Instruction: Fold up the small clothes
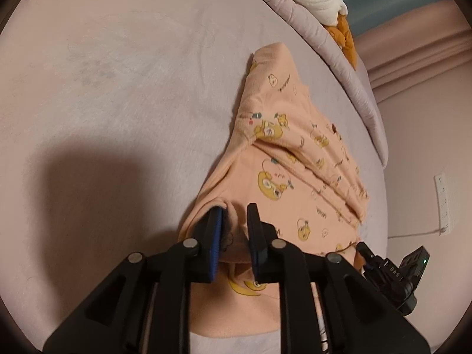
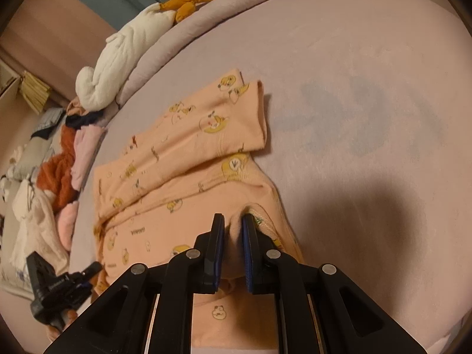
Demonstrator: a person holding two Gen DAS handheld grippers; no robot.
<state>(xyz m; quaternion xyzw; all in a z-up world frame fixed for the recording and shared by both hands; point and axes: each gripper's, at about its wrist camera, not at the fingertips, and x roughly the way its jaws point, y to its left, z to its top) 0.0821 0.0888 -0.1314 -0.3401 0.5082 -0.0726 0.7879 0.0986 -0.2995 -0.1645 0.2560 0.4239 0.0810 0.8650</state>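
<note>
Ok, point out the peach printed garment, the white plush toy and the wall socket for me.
peach printed garment [image 1: 298, 153], left wrist view, on the printed middle of the cloth.
white plush toy [image 2: 124, 59], right wrist view, on its ribbed body.
wall socket [image 1: 444, 200], left wrist view, on its white faceplate.

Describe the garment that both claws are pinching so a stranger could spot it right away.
On the wide lilac bed sheet, find the peach cotton baby garment printed with yellow cartoon animals, its sleeves folded across. The left claw and right claw both pinch its near edge. The neighbouring clothes are heaped off the bed's edge.
</note>
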